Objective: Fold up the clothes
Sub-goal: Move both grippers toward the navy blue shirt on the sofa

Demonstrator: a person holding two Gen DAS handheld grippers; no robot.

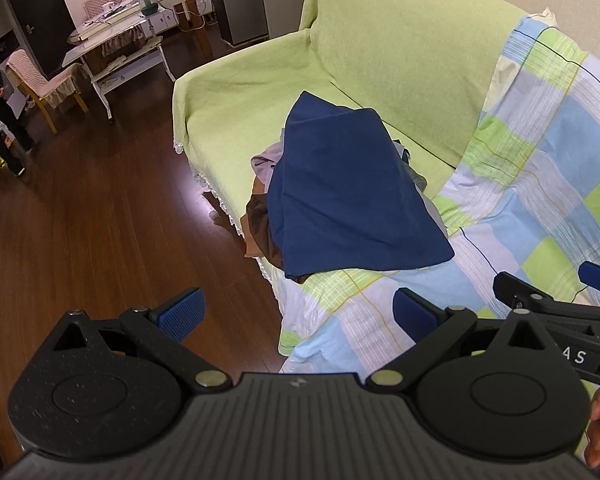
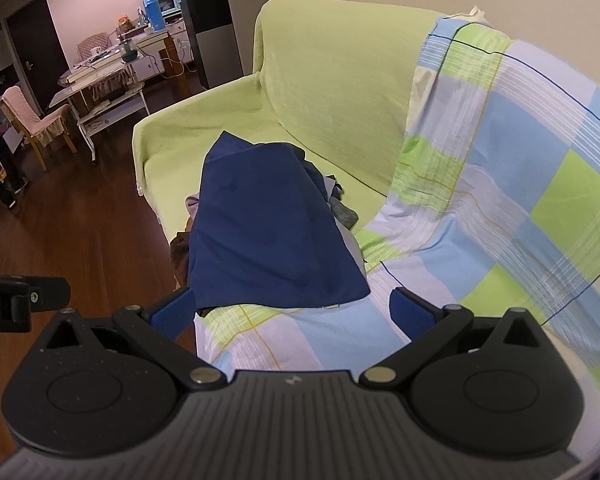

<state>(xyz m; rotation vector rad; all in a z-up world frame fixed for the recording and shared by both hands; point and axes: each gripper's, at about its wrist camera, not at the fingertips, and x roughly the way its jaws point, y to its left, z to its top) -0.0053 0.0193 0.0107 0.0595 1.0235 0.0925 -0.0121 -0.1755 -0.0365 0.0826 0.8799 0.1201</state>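
The left gripper [image 1: 298, 312] and the right gripper [image 2: 292, 310] hang close over the near edge of the sofa [image 1: 400, 40], each with its blue fingers spread wide and holding nothing. Under them lies a smooth checked sheet [image 2: 500, 216] in blue, green and white squares. Just past it sits a pile of clothes [image 1: 268, 184] with a dark blue cloth [image 1: 352, 200] on top, lying flat and smooth over the lumpy ones. It looks soft, light and floppy, so a corner or edge seems the best place to pinch. Behind is the nubbly green cover.
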